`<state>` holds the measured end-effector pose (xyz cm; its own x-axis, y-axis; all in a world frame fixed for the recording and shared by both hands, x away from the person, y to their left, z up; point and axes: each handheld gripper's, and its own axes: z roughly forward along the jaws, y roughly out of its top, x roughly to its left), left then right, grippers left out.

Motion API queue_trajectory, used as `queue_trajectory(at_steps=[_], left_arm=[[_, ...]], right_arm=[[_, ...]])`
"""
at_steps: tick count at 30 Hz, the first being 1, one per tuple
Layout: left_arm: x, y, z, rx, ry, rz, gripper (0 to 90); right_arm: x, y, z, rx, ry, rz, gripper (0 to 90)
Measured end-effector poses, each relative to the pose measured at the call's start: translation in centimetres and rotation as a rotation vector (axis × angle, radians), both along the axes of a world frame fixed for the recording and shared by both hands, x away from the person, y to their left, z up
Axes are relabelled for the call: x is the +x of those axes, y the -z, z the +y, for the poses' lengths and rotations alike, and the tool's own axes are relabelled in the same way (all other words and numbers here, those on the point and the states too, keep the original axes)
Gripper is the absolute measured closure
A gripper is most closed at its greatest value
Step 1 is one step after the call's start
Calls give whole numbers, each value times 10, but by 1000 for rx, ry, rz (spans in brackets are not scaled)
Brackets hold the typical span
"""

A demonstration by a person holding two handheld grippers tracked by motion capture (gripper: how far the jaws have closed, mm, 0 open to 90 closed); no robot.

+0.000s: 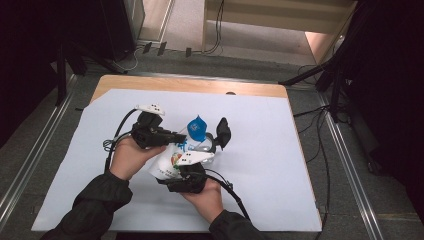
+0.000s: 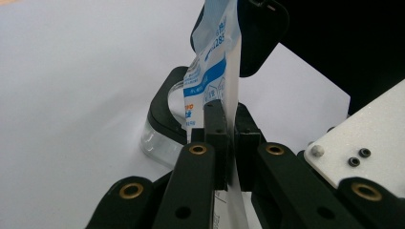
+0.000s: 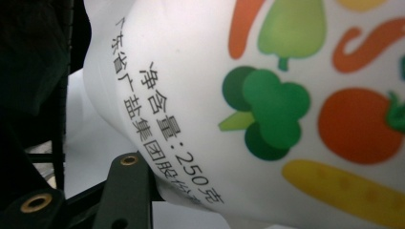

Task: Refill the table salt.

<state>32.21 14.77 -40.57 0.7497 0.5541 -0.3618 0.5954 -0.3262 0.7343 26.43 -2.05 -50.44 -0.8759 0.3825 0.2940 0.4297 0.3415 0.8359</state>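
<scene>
Table: covered by a pale sheet, with a strip of bare wood along the far edge; both forearms in dark sleeves come in from the near side.

Bag: a white plastic pouch, held up off the sheet between the two grippers near the middle of the table. Its blue printed top points away from the person. In the right gripper view the bag shows drawings of vegetables and a line of print that includes "250".

Left gripper: held in the left hand, pointing to the right. In the left gripper view its jaws are closed to a narrow gap on the thin top edge of the bag, which stands upright between the left gripper pads.

Right gripper: held in the right hand, just beside the bag's lower part. One jaw lies against the bag's underside in the right gripper view; the other is hidden, so I cannot tell how wide the jaws stand.

Clear object: something see-through, perhaps a jar or cup, sits on the sheet behind the bag, ringed by a curved black gripper part; it is too hidden to name surely.
</scene>
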Motion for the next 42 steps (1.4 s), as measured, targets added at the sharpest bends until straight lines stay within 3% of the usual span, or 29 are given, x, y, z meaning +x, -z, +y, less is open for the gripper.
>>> queue_trajectory(at_steps=[6, 10, 18, 25, 38, 42], left_arm=[[4, 2, -2, -5, 4, 8, 894], [5, 2, -2, -8, 4, 14, 891], [4, 3, -5, -7, 23, 20, 851], [3, 0, 1, -9, 28, 29, 821], [-4, -7, 13, 2, 25, 25, 791], [-5, -8, 12, 12, 17, 15, 835]], right_arm=[[0, 0, 0, 4, -9, 8, 508], [2, -1, -1, 19, -4, 33, 559], [1, -1, -2, 36, 17, 46, 569], [1, -3, -2, 67, 31, 62, 569], [1, -5, -2, 67, 26, 59, 567], [2, -5, -2, 66, 32, 64, 564]])
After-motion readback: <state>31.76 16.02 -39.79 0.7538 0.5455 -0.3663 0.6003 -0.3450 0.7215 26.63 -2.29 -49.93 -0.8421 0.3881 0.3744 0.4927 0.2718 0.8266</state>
